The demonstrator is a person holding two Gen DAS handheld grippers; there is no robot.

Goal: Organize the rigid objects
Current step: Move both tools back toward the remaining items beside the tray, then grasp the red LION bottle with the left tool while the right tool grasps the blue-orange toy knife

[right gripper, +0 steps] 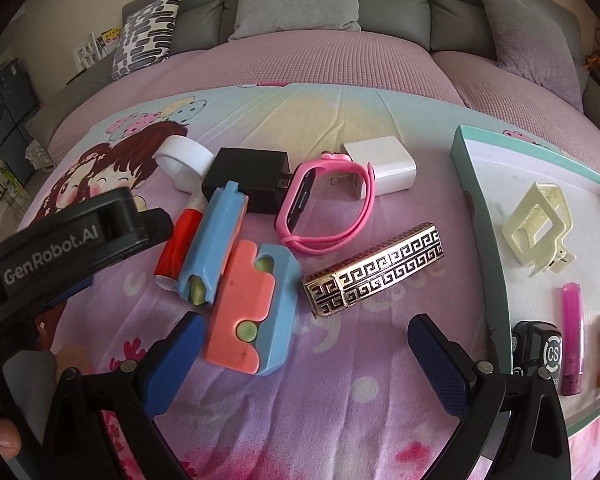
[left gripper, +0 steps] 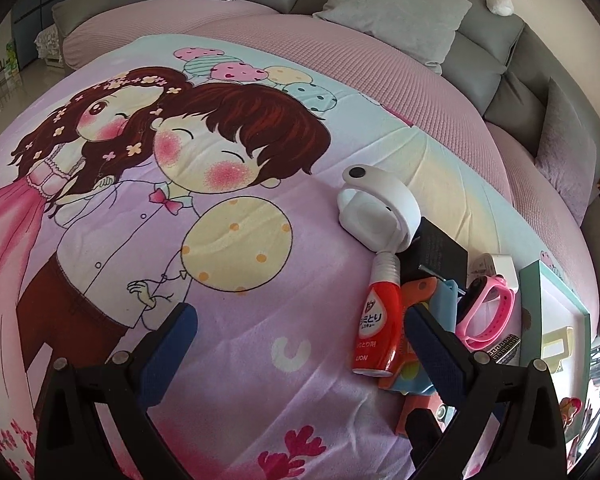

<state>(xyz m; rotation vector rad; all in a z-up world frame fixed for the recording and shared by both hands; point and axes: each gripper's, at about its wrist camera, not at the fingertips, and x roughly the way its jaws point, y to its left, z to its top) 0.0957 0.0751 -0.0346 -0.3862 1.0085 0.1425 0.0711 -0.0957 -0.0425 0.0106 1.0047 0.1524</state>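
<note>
Just ahead of the right gripper (right gripper: pixel 304 356), spread and empty, the toy gun (right gripper: pixel 244 280) lies beside the gold case (right gripper: pixel 374 268). Further off sit the pink band (right gripper: pixel 324 204) and chargers; the tray (right gripper: pixel 472 184) is to the right. The left gripper (left gripper: pixel 300 336) hovers spread by the red bottle (left gripper: pixel 378 328). Best to straddle the gun's narrow width, squeeze squarely, then lift clear.

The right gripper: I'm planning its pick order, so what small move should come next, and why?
Probably ease the right gripper forward and down over the gold patterned case. Its fingers are open and empty, the case lies loose just ahead, and the teal tray already holding sorted items sits beside it.
</note>
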